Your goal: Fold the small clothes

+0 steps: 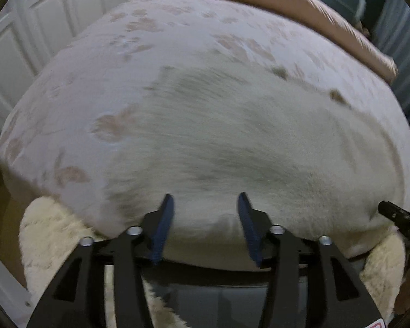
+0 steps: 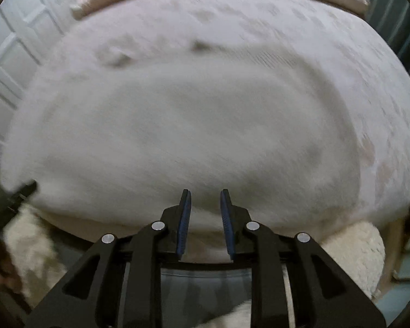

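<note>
Pale garment (image 1: pixel 232 136) spread flat on the bed (image 1: pixel 76 87), blurred in both views. Left tool (image 1: pixel 205 199) parted above its near edge, nothing between the pads. Right tool (image 2: pixel 205 194) narrowly parted, likewise empty.

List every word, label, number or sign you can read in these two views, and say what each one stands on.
None can be read.
Left wrist view: a red outlined mark sits at the bottom edge on the left tool's black frame, cut off by the picture; no letters show.
Bed cover: faded pinkish flower prints only, no lettering.
White garment: plain and motion-blurred in both views.
</note>
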The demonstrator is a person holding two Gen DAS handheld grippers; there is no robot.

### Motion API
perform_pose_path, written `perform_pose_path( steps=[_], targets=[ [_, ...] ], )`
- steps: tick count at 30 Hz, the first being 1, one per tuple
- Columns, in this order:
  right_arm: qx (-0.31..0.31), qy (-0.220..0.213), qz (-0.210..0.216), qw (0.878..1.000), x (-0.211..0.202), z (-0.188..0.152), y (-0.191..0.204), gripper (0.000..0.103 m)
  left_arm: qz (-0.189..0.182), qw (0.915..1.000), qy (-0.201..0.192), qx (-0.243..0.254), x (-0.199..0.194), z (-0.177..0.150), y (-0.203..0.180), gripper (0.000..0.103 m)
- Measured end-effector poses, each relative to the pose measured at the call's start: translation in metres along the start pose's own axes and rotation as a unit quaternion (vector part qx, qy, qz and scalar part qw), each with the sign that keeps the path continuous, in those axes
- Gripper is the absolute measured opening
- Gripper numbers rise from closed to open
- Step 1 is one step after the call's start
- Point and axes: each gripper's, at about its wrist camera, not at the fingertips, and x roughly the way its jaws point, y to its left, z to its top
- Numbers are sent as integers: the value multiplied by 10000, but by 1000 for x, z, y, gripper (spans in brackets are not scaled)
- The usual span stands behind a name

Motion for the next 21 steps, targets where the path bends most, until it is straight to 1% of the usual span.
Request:
perform_pose_path(
  steps=[2,4,6,9,10,13,15,16,17,19,20,21],
  targets=[
    [-113,6,373,9992,-3,11,17,22,81,9994,-155,-295,-8,0,18,59],
    [-226,65,482,9986,5,16,38,22,53,9977,-249,-623,-11,2,37,67],
    [-392,192,483,9979,23,22,51,22,38,9944,-193,-1035,-8,3,57,69],
    [-543,535,353,9965,47,13,69,22,-231,9861,9,-1646,4,1,81,69],
    [-581,586,290,9962,55,13,71,22,-353,9829,98,-1802,10,0,85,69],
    [-692,547,166,9960,63,12,77,23,-558,9784,240,-1974,25,-2,89,70],
    [-718,568,151,9957,64,13,78,23,-694,9762,368,-2020,38,-2,86,71],
    [-724,562,159,9957,65,13,78,24,-833,9740,412,-2067,44,-1,84,71],
    [-719,548,180,9957,65,12,77,24,-863,9730,410,-2100,46,0,83,70],
    [-659,506,267,9962,62,12,73,24,-1018,9738,341,-2005,46,5,75,60],
    [-597,474,323,9966,58,13,70,24,-1110,9744,353,-1920,46,8,72,38],
    [-512,427,393,9970,55,12,67,24,-1153,9771,365,-1751,44,13,65,27]
  ],
)
